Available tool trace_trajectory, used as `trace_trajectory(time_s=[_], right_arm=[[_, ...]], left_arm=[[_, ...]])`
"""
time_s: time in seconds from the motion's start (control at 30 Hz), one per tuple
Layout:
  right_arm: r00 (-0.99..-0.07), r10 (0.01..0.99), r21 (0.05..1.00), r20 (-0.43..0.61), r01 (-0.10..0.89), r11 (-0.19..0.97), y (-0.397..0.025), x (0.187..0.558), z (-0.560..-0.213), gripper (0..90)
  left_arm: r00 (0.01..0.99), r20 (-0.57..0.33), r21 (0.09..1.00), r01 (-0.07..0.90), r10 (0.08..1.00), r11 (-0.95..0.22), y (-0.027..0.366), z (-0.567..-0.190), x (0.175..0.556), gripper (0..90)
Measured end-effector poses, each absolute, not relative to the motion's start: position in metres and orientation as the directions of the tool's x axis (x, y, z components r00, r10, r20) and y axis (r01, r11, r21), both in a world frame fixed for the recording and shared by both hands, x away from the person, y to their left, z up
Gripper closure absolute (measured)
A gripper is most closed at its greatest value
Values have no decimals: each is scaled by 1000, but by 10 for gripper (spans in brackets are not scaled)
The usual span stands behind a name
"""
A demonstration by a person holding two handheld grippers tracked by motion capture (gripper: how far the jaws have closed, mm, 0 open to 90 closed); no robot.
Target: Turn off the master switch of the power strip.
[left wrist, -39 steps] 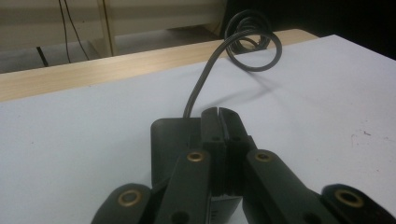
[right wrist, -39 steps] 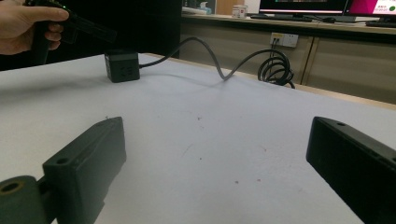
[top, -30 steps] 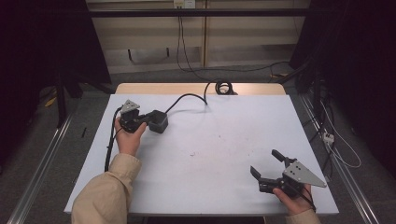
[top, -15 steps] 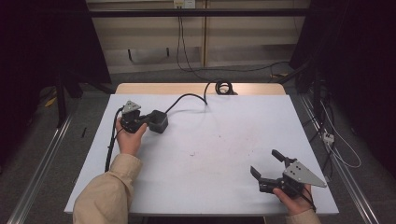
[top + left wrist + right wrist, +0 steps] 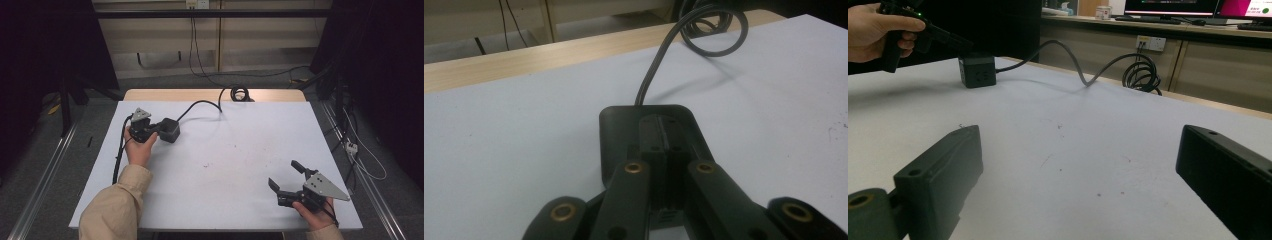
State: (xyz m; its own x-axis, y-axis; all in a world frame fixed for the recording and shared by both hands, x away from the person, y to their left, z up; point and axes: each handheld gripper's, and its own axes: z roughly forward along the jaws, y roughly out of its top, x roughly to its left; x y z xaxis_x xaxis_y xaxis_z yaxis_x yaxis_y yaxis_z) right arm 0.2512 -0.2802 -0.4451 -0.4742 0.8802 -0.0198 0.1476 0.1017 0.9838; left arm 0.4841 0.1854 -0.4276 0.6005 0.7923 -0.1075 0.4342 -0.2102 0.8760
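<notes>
The white bench (image 5: 235, 165) carries one thing of note: a black cube-shaped power adapter (image 5: 170, 131) at its far left, with a grey cable (image 5: 200, 104) that runs off toward the back edge and ends in a coil (image 5: 239, 93).

The step in hand looks like moving or lifting this adapter with the left claw (image 5: 159, 129). To do it well, the grip should stay square on the cube's top ridge, and the pull should be slow and toward the coil's slack, so the cable does not drag the cube askew or twist it out of the jaws. Lifting straight up before any sideways travel would keep the cube from scraping the bench.

In the left gripper view the left claw (image 5: 664, 165) is nearly closed, its two jaws pressed together over the adapter's top, so it appears to pinch a narrow raised part there.

The right claw (image 5: 289, 177) rests near the bench's near right corner, jaws spread wide, holding and touching nothing, well apart from the adapter.
</notes>
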Motion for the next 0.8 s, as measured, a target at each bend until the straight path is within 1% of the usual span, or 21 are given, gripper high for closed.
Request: trace_trajectory(time_s=[0.37, 0.47, 0.8], right_arm=[[-471, 882, 984, -22, 146, 103, -281, 251, -445, 44], [-470, 882, 984, -22, 147, 103, -281, 251, -445, 44], [-471, 882, 984, -23, 146, 104, -280, 250, -445, 44]], left_arm=[[610, -78, 872, 425, 789, -242, 186, -427, 485, 900], [609, -89, 874, 427, 788, -231, 186, -428, 484, 900], [613, -76, 876, 418, 786, -242, 185, -428, 484, 900]])
